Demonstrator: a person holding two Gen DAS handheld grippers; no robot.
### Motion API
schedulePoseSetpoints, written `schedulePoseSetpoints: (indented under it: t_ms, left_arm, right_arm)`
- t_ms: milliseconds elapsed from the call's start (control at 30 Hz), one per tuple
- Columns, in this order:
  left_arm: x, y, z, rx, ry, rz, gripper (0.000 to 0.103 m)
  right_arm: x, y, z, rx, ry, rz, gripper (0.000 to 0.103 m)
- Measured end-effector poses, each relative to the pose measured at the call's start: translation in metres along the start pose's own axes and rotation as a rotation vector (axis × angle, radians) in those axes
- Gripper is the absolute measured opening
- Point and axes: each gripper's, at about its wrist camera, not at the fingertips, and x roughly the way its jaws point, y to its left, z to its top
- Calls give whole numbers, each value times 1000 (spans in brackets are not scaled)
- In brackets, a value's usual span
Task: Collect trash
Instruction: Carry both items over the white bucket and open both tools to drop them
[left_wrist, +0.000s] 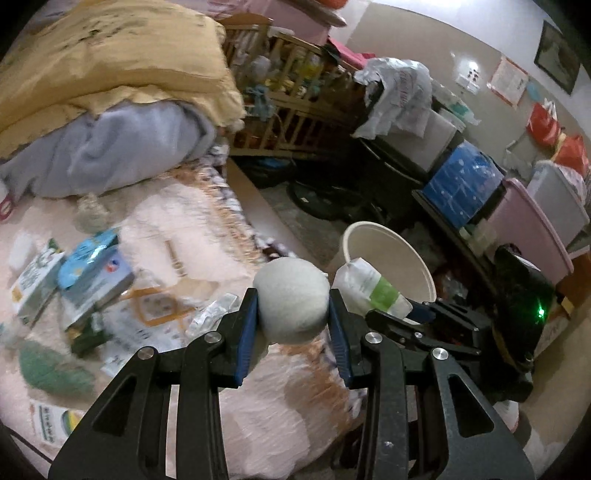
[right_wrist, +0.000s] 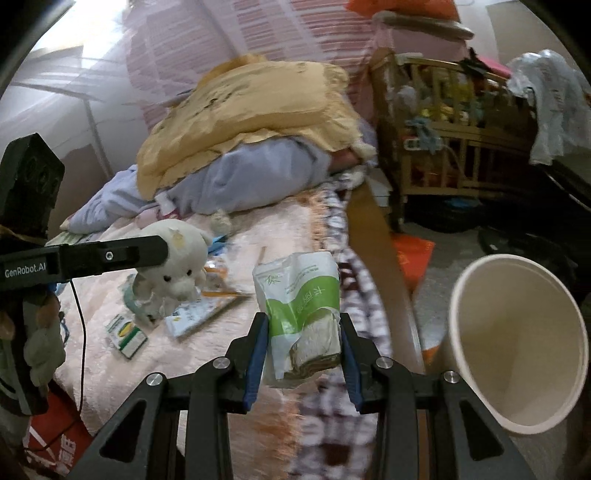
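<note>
My left gripper (left_wrist: 292, 312) is shut on a white plush toy (left_wrist: 291, 301), held above the bed's edge; in the right wrist view the toy (right_wrist: 177, 269) shows its face under the left gripper's finger. My right gripper (right_wrist: 303, 341) is shut on a green and white tissue pack (right_wrist: 304, 314), held over the bed's edge just left of a beige waste bin (right_wrist: 517, 343). In the left wrist view the pack (left_wrist: 373, 291) hangs at the bin's (left_wrist: 391, 258) rim. Several boxes and wrappers (left_wrist: 92, 280) lie on the pink bedspread (left_wrist: 258, 387).
A yellow and lavender bedding pile (right_wrist: 240, 147) sits at the bed's head. A wooden crib (right_wrist: 443, 129) stands beyond the bed. Stacked storage boxes (left_wrist: 461, 184) line the wall on the right. A red bag (right_wrist: 48, 443) lies at lower left.
</note>
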Motion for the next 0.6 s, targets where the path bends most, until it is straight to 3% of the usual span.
schedulePoseSetpoints:
  t_ms: [300, 600]
  left_arm:
    - [52, -48, 14, 87, 35, -8, 34]
    - [103, -93, 33, 122, 69, -71, 34]
  right_arm:
    - [-19, -56, -5, 53, -6, -103, 36]
    - [-32, -127, -12, 137, -2, -226, 36]
